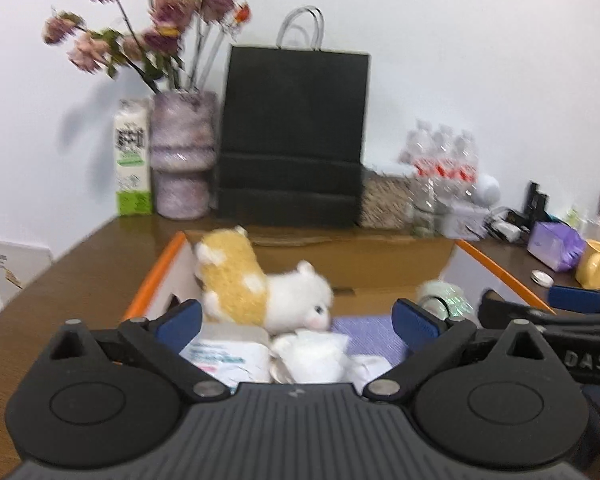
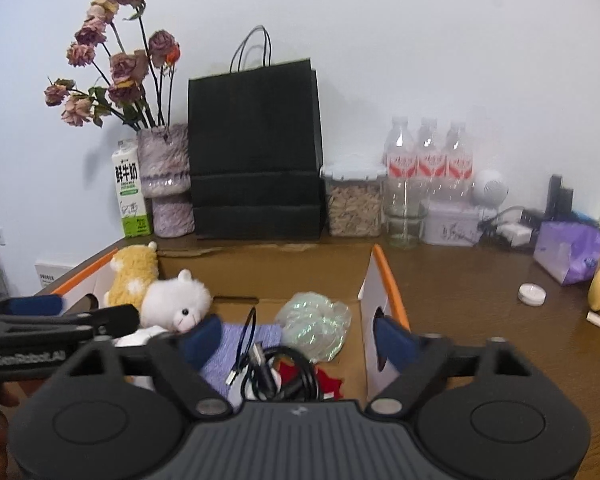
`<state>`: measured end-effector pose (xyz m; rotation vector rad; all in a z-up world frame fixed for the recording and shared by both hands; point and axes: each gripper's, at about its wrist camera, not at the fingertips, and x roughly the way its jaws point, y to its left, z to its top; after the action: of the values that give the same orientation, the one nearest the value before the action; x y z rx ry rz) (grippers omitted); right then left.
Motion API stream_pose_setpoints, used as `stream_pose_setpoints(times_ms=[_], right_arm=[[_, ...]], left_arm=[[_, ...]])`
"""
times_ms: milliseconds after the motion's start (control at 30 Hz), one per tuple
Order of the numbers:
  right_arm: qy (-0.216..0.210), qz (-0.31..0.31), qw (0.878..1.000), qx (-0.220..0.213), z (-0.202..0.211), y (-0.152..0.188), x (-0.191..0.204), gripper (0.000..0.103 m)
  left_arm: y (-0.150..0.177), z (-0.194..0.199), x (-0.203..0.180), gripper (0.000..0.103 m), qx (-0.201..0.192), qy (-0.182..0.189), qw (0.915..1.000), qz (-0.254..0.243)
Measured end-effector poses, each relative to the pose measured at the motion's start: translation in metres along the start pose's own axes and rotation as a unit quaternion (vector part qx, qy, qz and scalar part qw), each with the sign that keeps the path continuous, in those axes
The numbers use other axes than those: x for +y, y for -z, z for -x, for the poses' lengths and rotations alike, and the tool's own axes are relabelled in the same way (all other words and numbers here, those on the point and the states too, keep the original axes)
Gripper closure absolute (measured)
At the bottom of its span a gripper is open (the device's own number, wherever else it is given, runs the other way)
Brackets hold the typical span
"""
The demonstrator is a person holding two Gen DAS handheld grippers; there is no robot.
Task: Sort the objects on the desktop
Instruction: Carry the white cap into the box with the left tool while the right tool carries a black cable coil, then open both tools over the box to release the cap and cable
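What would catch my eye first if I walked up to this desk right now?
Probably the fluffy white and yellow plush alpaca lying in the open orange-edged cardboard box at the front, beside a tangled black cable. Behind it, against the wall, stands a tall black paper bag, with dried pink roses in a mottled purple vase to its left.

Yellow-and-white plush toy, orange-edged cardboard box, black paper bag, purple cloth.

home desk | dried flowers | milk carton | water bottles
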<state>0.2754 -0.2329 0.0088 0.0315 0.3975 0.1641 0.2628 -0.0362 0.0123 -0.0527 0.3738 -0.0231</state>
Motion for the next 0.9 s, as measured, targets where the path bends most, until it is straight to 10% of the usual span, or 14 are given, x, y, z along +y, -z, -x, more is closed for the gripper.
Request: stream_pose_setpoints(times_ms=[900], right_arm=[[-0.023,0.05,0.998,-0.019,0.039,-0.007,0.027,0.003]], left_arm=[[-0.01,0.046,0.018,0.0,-0.005,-0.025,0.9993,-0.026]])
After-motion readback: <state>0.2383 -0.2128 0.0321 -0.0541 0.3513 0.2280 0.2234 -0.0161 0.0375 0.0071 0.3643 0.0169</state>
